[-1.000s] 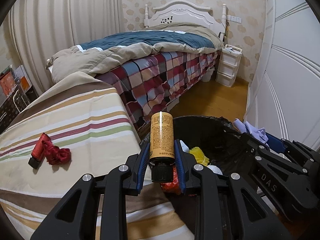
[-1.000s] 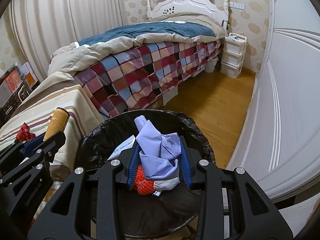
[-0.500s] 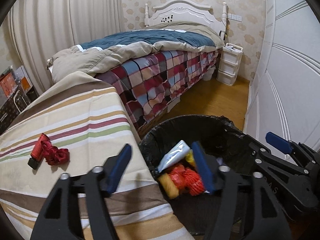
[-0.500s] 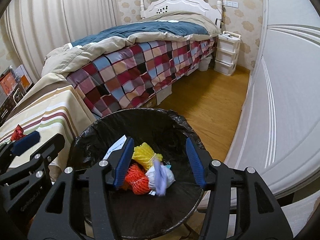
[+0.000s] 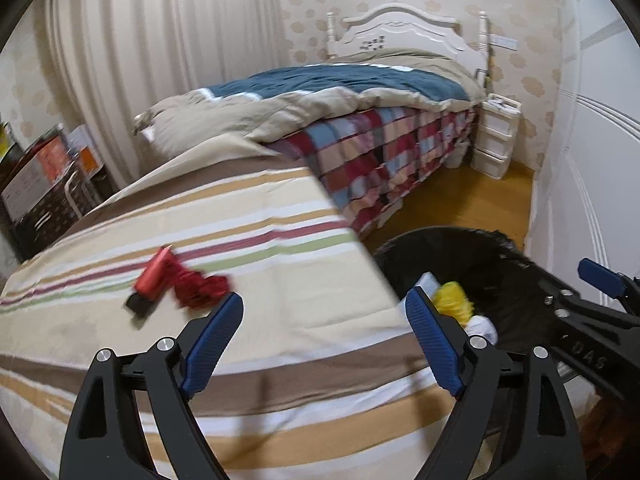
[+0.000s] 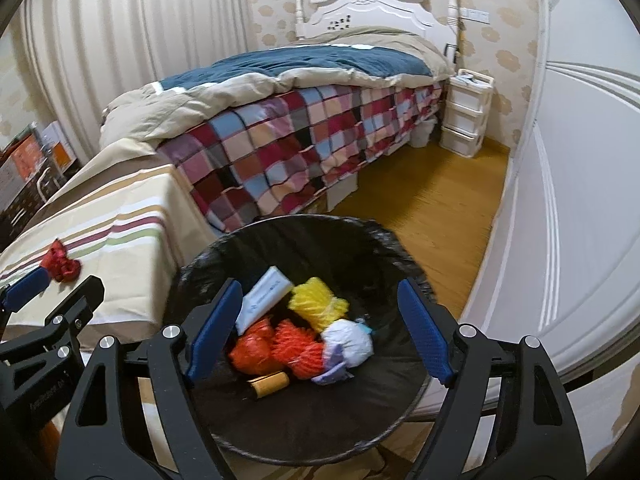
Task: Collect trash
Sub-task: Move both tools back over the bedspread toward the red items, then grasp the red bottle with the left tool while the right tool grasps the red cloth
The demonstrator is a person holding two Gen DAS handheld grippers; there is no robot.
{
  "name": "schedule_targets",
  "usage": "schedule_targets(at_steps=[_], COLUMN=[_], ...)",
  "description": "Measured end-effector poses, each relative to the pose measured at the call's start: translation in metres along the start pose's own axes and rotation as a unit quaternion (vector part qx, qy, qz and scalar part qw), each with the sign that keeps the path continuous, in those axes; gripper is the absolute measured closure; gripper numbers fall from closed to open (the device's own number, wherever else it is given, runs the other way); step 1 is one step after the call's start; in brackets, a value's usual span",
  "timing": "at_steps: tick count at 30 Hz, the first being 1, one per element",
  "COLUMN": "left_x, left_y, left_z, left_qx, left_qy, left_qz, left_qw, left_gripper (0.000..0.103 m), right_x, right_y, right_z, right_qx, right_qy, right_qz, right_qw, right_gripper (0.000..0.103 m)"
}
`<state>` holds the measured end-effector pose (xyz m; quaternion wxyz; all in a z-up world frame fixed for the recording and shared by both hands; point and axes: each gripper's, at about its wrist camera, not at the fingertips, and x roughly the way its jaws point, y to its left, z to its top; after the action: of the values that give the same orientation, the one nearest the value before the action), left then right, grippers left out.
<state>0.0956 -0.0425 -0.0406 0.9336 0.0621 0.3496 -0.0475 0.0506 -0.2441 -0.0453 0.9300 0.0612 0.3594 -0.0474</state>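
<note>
Now both hand-held grippers (image 5: 324, 318) (image 6: 320, 304) wide, empty above bin (image 6: 304, 420).

The bin (image 6: 304, 420) stands right of the striped table (image 5: 280, 264), the bed (image 6: 304, 92) behind both.

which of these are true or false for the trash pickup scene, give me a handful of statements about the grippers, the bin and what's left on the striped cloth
1. Both grippers are open and empty. True: the left gripper and the right gripper hold nothing.
2. The trash bin is empty. False: it holds a yellow net, orange nets, a white packet, a crumpled wad and a yellow bottle.
3. A red item lies on the striped cloth. True.
4. The yellow bottle is between the left gripper's fingers. False: it lies in the bin.
5. The bin has a black liner. True.
</note>
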Motion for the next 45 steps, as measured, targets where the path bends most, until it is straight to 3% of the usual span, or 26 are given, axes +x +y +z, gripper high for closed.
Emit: schedule_targets(at_steps=[12, 19, 37, 42, 45], left_x=[-0.013, -0.006, 0.034, 0.045, 0.05], left_y=[0.094, 0.124, 0.143, 0.147, 0.148], left_z=[-0.023, -0.027, -0.007, -0.003, 0.0], left_qx=[-0.055, -0.068, -0.059, -0.053, -0.053], left_qy=[0.013, 0.025, 0.058, 0.074, 0.079], left_qz=[0.071, 0.091, 0.066, 0.054, 0.045], left_qw=[0.9958, 0.9932, 0.9944, 0.9944, 0.9944], left_gripper=[0.019, 0.019, 0.02, 0.034, 0.037], right_x=[-0.004, -0.003, 0.027, 0.034, 0.038], right_y=[0.082, 0.124, 0.152, 0.159, 0.163], right_z=[-0.002, -0.006, 0.004, 0.01, 0.012], right_qx=[-0.061, -0.096, -0.11, -0.112, -0.112], right_qy=[0.012, 0.018, 0.044, 0.045, 0.047], right_qz=[0.069, 0.092, 0.089, 0.09, 0.091], right_qw=[0.996, 0.991, 0.989, 0.989, 0.988], right_gripper=[0.024, 0.024, 0.024, 0.024, 0.024])
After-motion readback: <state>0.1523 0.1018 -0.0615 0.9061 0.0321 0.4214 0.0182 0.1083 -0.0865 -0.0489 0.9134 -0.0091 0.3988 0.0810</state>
